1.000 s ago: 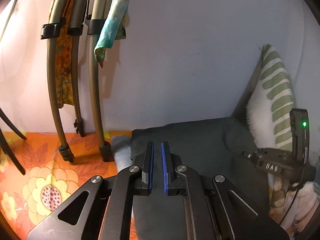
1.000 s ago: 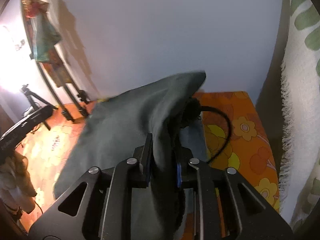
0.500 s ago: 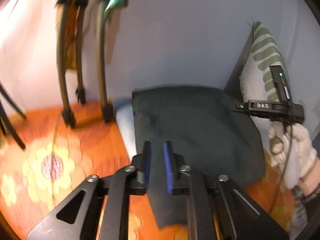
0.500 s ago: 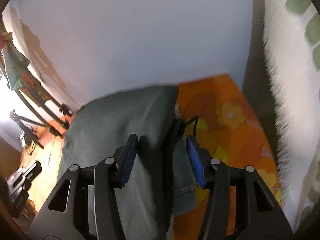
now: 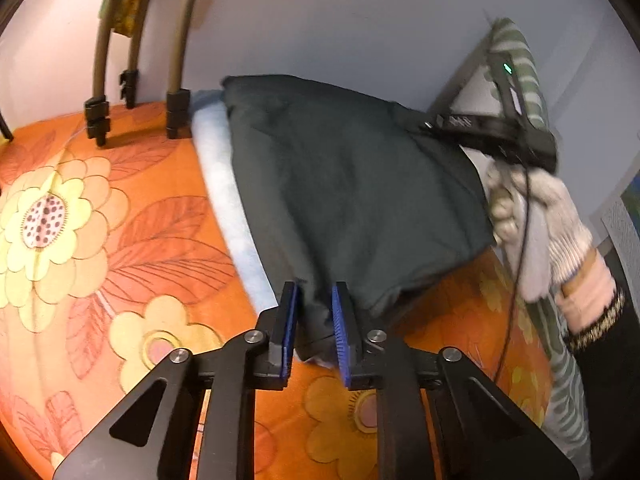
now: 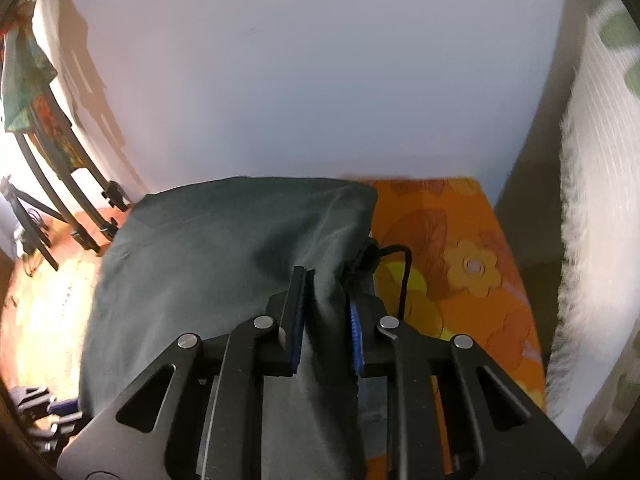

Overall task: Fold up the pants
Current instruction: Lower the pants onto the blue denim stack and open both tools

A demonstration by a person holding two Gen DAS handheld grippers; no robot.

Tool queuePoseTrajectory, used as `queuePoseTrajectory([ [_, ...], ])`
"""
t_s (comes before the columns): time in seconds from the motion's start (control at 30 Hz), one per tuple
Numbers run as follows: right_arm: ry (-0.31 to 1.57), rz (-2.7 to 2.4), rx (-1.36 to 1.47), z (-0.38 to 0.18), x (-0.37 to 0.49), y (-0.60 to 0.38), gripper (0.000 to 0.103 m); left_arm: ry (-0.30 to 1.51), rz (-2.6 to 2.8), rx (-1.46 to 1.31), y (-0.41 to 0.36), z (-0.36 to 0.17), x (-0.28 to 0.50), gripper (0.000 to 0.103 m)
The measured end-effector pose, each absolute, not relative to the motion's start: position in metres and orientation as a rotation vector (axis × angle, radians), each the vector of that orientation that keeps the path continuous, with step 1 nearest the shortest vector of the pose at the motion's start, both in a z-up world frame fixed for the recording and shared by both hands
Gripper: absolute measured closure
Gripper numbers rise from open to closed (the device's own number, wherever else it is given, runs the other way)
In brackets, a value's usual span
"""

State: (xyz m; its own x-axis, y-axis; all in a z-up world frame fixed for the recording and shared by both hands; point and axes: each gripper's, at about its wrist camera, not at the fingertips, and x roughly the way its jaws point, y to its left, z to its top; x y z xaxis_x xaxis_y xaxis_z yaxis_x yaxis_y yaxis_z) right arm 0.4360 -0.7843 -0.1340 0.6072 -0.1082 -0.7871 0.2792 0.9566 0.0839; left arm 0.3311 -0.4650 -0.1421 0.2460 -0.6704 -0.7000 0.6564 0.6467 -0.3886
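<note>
Since a second ago the left gripper (image 5: 314, 330) has dropped to the near corner of the pants (image 5: 352, 200) lying on the flowered sheet (image 5: 100, 240); both it and the right gripper (image 6: 326, 318) are closing on cloth, readying another fold.

One pair of dark green pants (image 5: 344, 184) lies folded on one orange flowered sheet (image 5: 100, 240). One pale blue cloth (image 5: 224, 184) peeks out along the pants' left edge. Two grippers show: the left gripper (image 5: 314, 336) and the right gripper (image 6: 326, 320). One gloved hand (image 5: 536, 216) is at the sheet's right edge. Three curved stand legs (image 5: 136, 40) are at the sheet's back edge. One striped pillow (image 5: 520, 64) is in the back right corner.
</note>
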Motion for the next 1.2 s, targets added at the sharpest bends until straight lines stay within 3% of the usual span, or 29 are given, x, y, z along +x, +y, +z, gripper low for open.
queuePoseTrajectory([
  [0.17,0.883,-0.248,0.127,-0.140,0.452,-0.780,0.083,0.959,-0.915,0.010,-0.472,-0.142,0.326,0.088],
  [0.27,0.903,-0.260,0.100,-0.143,0.452,-0.779,0.077,0.971,-0.912,0.015,-0.471,-0.139,0.323,0.088],
  [0.33,0.909,-0.283,0.120,-0.141,0.447,-0.784,0.062,0.973,-0.910,0.024,-0.466,-0.138,0.319,0.088],
  [0.73,0.840,-0.226,0.114,-0.103,0.374,-0.743,0.060,0.906,-0.891,0.013,-0.464,-0.117,0.300,0.088],
  [0.97,0.984,-0.190,-0.046,-0.142,0.348,-0.706,0.060,0.938,-0.874,0.080,-0.497,-0.137,0.296,0.088],
  [1.2,1.003,-0.319,0.120,-0.147,0.296,-0.748,0.060,0.971,-0.874,0.123,-0.486,-0.143,0.271,0.088],
])
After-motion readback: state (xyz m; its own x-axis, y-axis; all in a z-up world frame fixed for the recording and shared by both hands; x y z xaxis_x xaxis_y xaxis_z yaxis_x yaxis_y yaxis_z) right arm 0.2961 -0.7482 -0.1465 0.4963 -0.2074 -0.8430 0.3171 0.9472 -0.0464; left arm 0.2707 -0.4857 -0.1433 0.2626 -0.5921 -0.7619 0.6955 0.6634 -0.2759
